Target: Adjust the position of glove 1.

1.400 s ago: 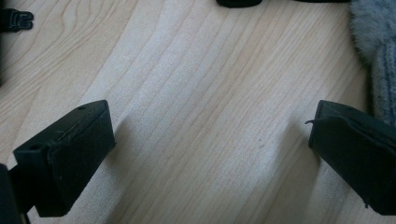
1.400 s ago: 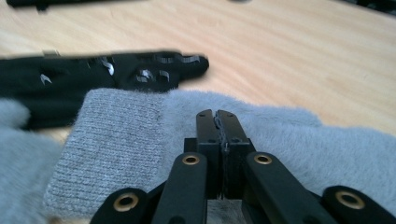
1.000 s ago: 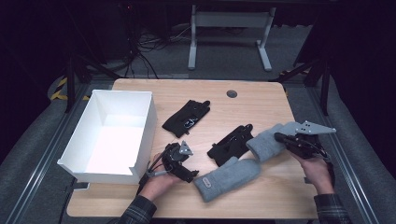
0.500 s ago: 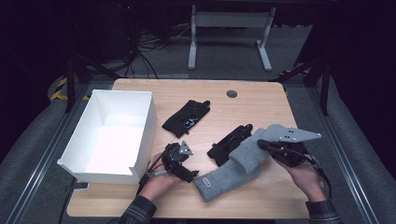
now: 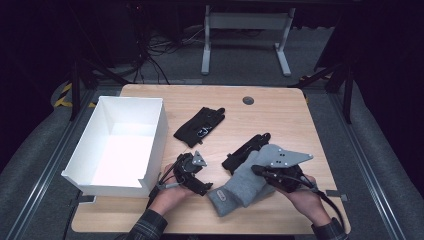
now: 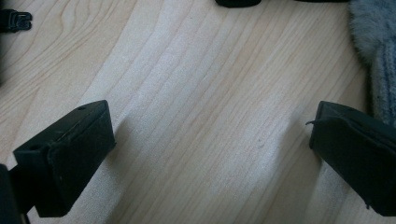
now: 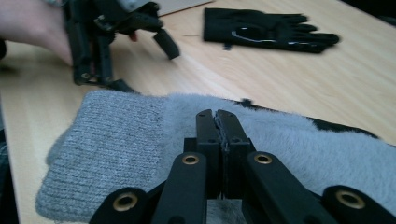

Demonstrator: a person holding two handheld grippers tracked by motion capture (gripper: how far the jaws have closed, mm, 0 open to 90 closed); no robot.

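A grey knitted glove [image 5: 239, 189] lies doubled over near the table's front edge, its fuzzy part resting on a black glove [image 5: 245, 150]. My right gripper [image 5: 256, 170] is shut on the grey glove's [image 7: 126, 140] upper fold, and its jaws [image 7: 216, 119] are pressed together above the fabric. Just left of the grey glove, my left gripper [image 5: 201, 187] stands open on the wood. Its jaws [image 6: 210, 154] are wide apart over bare table, with the grey glove's edge [image 6: 378, 70] at the right. A second black glove [image 5: 200, 126] lies flat mid-table.
A white open box [image 5: 156, 131] stands at the table's left side, close to the left hand. A round cable hole [image 5: 248, 100] sits near the wooden table's [image 5: 285, 120] far edge. Dark floor and a desk frame lie beyond.
My right gripper has moved left with the grey glove's end in its jaws, folding that end over towards the cuff. The left gripper has stayed where it was.
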